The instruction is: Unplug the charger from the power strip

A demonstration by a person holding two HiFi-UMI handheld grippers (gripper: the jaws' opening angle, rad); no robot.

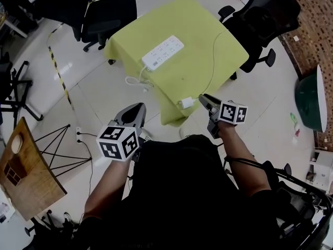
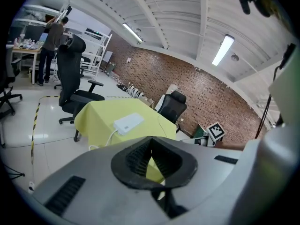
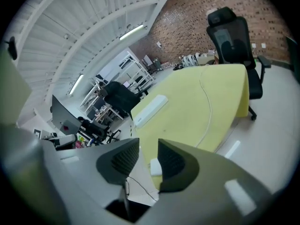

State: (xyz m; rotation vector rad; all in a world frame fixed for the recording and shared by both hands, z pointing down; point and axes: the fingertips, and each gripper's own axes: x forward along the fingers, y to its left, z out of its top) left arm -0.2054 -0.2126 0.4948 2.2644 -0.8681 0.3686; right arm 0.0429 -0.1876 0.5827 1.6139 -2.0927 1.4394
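A white power strip (image 1: 162, 52) (image 2: 128, 123) (image 3: 151, 110) lies on the yellow-green clothed table (image 1: 197, 35). A small white charger (image 1: 186, 103) (image 3: 155, 167) rests apart from it at the table's near edge, its thin cable (image 1: 213, 61) running off toward the far right. My right gripper (image 1: 204, 99) (image 3: 148, 149) hovers just right of the charger and above it, jaws open with nothing between them. My left gripper (image 1: 136, 108) (image 2: 150, 142) hangs over the floor short of the table, its tips together and empty.
Black office chairs (image 1: 106, 9) (image 1: 260, 14) stand at the table's far left and far right. The strip's own cord (image 1: 136, 81) dangles off the left edge. A wooden board (image 1: 23, 171) on a wire stand is at the lower left. A person (image 2: 49, 41) stands at a distant desk.
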